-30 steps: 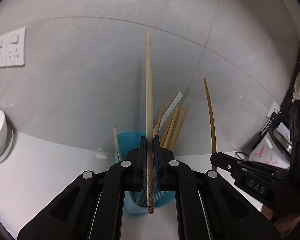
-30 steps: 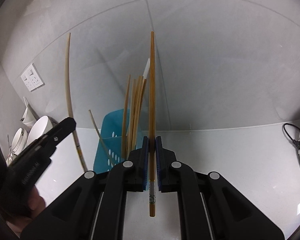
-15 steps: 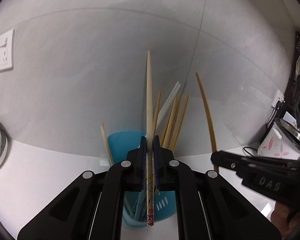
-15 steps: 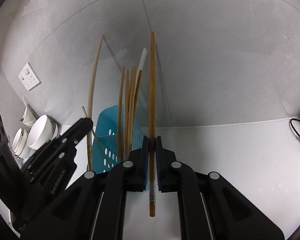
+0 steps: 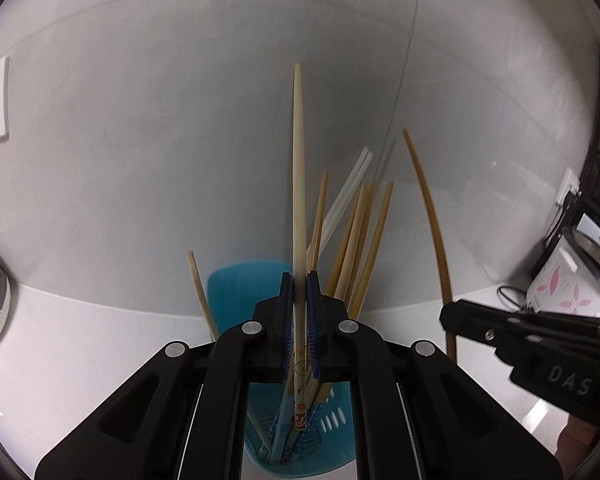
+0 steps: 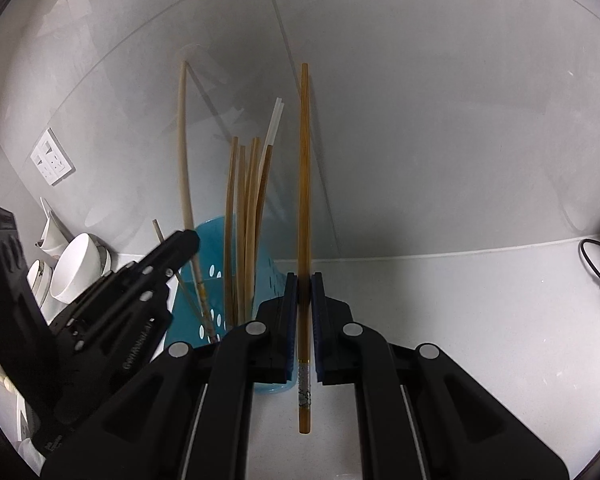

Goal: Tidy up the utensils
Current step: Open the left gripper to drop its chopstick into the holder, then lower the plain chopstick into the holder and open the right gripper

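Over the white counter (image 6: 460, 300), against the grey tiled wall, I hold one chopstick in each gripper. My left gripper (image 5: 299, 292) is clamped on a pale, tapered bamboo chopstick (image 5: 298, 184) with a printed red-and-blue butt end; it stands nearly upright, and its lower end seems to hang just inside the mouth of the perforated turquoise plastic utensil holder (image 5: 240, 284), among the chopsticks already standing there. My right gripper (image 6: 304, 292) is closed on a darker amber wooden chopstick (image 6: 304, 184) with a patterned band near its butt, also upright, but beside the holder to its right, its lower end over bare counter. The bundle of tan and white chopsticks (image 6: 248, 208) in the holder leans toward the wall.

I judge the step in hand to be dropping these two sticks into the holder, the left one first. Next I need to ease the left stick a little deeper, then part the jaws so it slides down without knocking the bundle. The right stick must first travel left until it is above the holder's opening, keeping clear of my left gripper, which sits close by.
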`<state>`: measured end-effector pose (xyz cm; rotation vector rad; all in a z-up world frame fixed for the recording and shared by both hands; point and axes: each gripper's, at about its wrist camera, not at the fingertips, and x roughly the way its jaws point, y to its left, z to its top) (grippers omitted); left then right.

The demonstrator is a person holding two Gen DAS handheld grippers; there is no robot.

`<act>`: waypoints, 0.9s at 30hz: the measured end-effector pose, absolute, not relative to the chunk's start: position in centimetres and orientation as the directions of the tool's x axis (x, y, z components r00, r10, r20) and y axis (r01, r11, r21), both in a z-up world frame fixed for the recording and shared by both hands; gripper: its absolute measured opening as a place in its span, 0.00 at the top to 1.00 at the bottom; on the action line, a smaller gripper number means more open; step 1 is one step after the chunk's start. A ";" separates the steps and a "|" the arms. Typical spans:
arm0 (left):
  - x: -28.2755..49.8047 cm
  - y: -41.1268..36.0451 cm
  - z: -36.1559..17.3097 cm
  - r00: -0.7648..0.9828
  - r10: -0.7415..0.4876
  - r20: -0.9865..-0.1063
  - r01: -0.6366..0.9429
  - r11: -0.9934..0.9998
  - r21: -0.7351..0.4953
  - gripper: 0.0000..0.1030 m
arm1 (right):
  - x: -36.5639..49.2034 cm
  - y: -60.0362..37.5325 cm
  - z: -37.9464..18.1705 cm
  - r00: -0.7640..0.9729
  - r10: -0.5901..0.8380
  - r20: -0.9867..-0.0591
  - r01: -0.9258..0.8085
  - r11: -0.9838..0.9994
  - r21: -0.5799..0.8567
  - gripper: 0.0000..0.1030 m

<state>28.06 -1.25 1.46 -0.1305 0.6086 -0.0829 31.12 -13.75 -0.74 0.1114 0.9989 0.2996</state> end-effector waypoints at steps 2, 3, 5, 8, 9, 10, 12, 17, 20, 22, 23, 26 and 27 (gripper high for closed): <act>28.2 -1.2 1.2 0.804 -0.118 -0.582 0.040 0.989 -0.145 0.94 | 31.1 -13.7 -0.9 0.502 0.299 -0.812 -0.198 0.953 0.229 0.94; 28.2 -1.2 1.2 0.798 -0.117 -0.591 0.040 0.989 -0.142 0.94 | 31.2 -13.6 -0.9 0.501 0.299 -0.812 -0.197 0.953 0.229 0.94; 28.2 -1.3 1.0 0.778 -0.127 -0.615 0.050 0.989 -0.140 0.92 | 31.2 -13.6 -1.0 0.499 0.299 -0.813 -0.197 0.953 0.229 0.94; 28.0 -1.1 1.0 0.754 -0.121 -0.645 0.045 0.990 -0.133 0.83 | 31.0 -13.6 -1.0 0.498 0.297 -0.814 -0.198 0.954 0.227 0.94; 27.8 -0.9 1.1 0.750 -0.116 -0.651 0.039 0.991 -0.131 0.73 | 31.0 -13.6 -1.0 0.499 0.296 -0.814 -0.198 0.954 0.226 0.94; 27.6 -0.7 1.2 0.744 -0.102 -0.661 0.026 0.992 -0.124 0.67 | 30.9 -13.7 -1.0 0.500 0.296 -0.814 -0.197 0.954 0.225 0.94; 27.1 -0.1 1.6 0.727 -0.084 -0.681 0.005 0.993 -0.116 0.54 | 30.8 -13.7 -0.8 0.502 0.298 -0.812 -0.198 0.954 0.227 0.94; 25.6 1.2 2.3 0.684 -0.014 -0.730 -0.040 0.998 -0.056 0.27 | 30.6 -13.6 0.2 0.522 0.310 -0.794 -0.204 0.950 0.237 0.94; 24.5 2.0 2.8 0.672 0.010 -0.741 -0.054 0.998 -0.035 0.17 | 30.5 -13.0 0.8 0.533 0.327 -0.781 -0.218 0.944 0.247 0.94; 24.0 2.4 3.0 0.663 0.017 -0.749 -0.065 0.997 -0.035 0.11 | 30.4 -12.6 1.3 0.541 0.345 -0.767 -0.227 0.938 0.262 0.94; 23.9 2.4 3.1 0.657 0.022 -0.753 -0.074 0.997 -0.035 0.10 | 30.3 -12.3 1.4 0.543 0.351 -0.763 -0.232 0.936 0.266 0.94; 23.2 3.3 3.5 0.648 0.014 -0.762 -0.091 0.994 -0.059 0.07 | 30.1 -11.2 2.1 0.559 0.378 -0.738 -0.256 0.925 0.280 0.94; 22.9 3.4 3.8 0.649 0.020 -0.761 -0.097 0.994 -0.056 0.06 | 30.1 -10.8 2.3 0.563 0.388 -0.730 -0.264 0.921 0.286 0.94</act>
